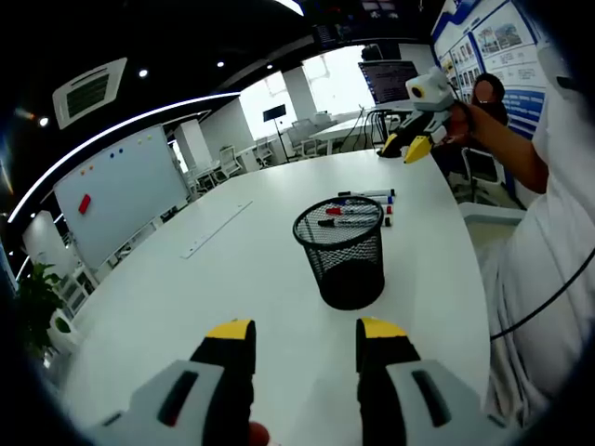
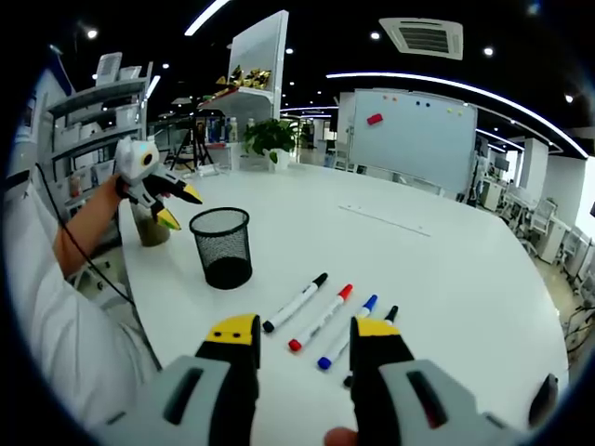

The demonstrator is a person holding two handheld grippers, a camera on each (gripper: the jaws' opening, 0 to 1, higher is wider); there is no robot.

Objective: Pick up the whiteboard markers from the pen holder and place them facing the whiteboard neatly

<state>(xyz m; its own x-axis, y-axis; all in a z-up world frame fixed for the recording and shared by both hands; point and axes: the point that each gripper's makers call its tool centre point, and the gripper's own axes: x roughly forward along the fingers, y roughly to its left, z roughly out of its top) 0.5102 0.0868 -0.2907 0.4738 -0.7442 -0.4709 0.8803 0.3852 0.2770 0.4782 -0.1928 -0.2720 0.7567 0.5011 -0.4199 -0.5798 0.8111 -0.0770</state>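
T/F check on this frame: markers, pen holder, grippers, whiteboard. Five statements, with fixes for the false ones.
1. Four markers lie side by side on the white table. True.
2. The mesh pen holder lies tipped on its side. False: it stands upright.
3. The right gripper holds a marker. False: its fingers are open and empty.
4. The left gripper is open. True.
5. The whiteboard carries a red eraser. True.
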